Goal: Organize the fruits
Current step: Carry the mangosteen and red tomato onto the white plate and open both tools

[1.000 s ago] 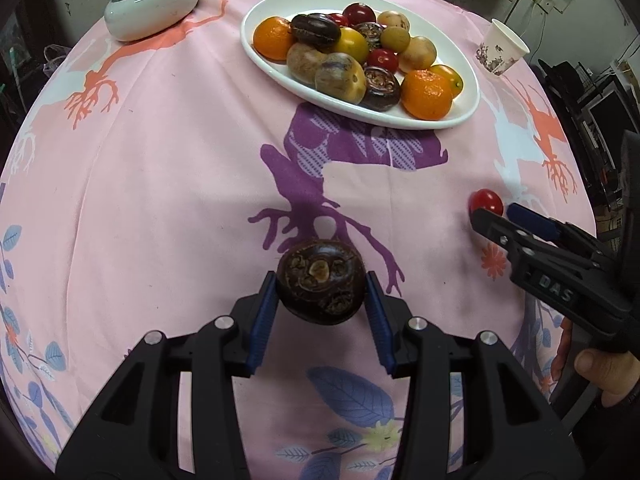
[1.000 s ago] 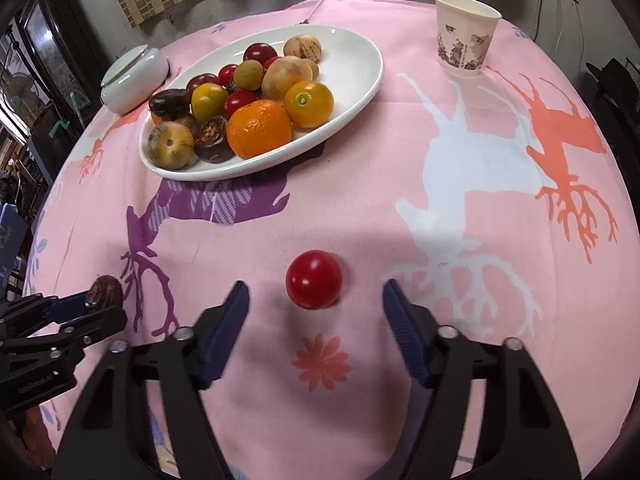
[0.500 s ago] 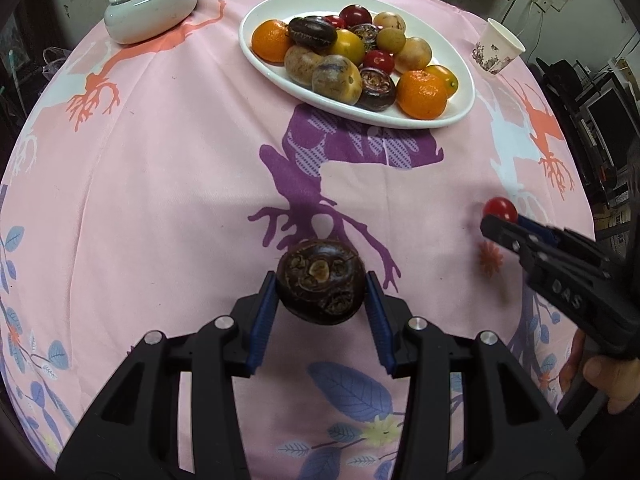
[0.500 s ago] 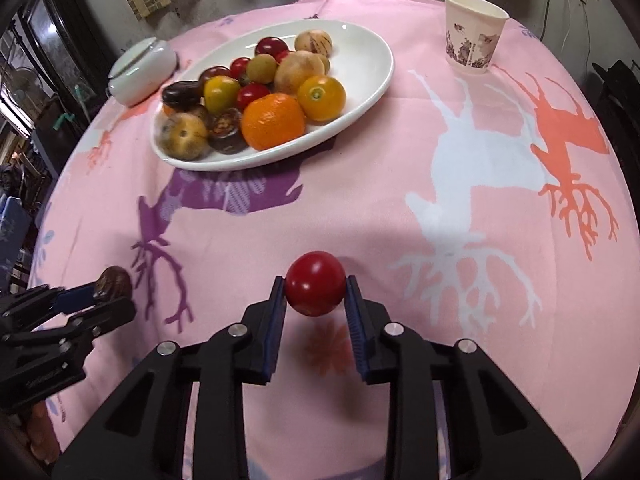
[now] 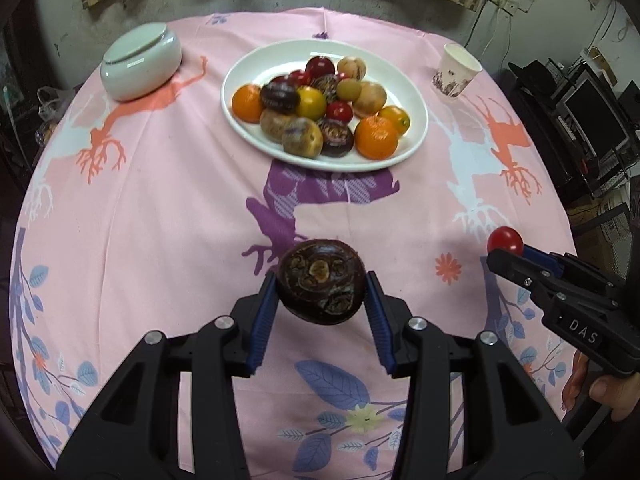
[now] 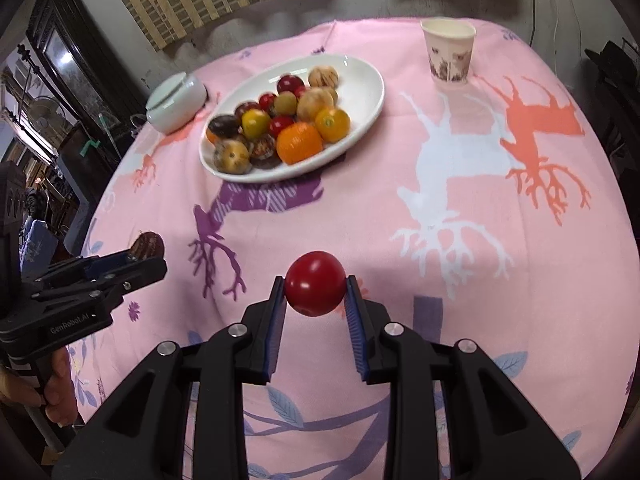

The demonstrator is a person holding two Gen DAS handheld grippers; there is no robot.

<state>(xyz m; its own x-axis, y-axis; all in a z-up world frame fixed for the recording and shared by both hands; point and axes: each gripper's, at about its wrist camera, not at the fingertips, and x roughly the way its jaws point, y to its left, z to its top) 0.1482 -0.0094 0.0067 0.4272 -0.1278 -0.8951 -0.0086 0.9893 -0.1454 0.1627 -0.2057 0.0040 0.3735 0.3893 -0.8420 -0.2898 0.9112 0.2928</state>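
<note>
You hold one fruit in each hand, and both are lifted off the bench (image 5: 168,216). Your left hand-held gripper (image 5: 321,292) is clenched on a dark brown fruit (image 5: 321,287), with one blue pad on each side of it. Your right hand-held gripper (image 6: 315,295) is clenched on a small red fruit (image 6: 315,294); its jaws have just been closing, and the fruit now sits firmly between them.

The relation that matters for the coming move is the way to the white plate (image 5: 416,116). It is oval and already holds many fruits. In the left wrist view it lies straight ahead, well apart from the gripper, with its long axis running from upper left to lower right. In the right wrist view the plate (image 6: 372,88) lies ahead and a little to the left. I judge that both hands are about equally far from it.

The fruits are piled on the left part of the plate, and the bare part is at the far right end. This end seems to suit your right hand better. The paper cup (image 6: 449,53) stands near that end, so keep away from it.
</note>
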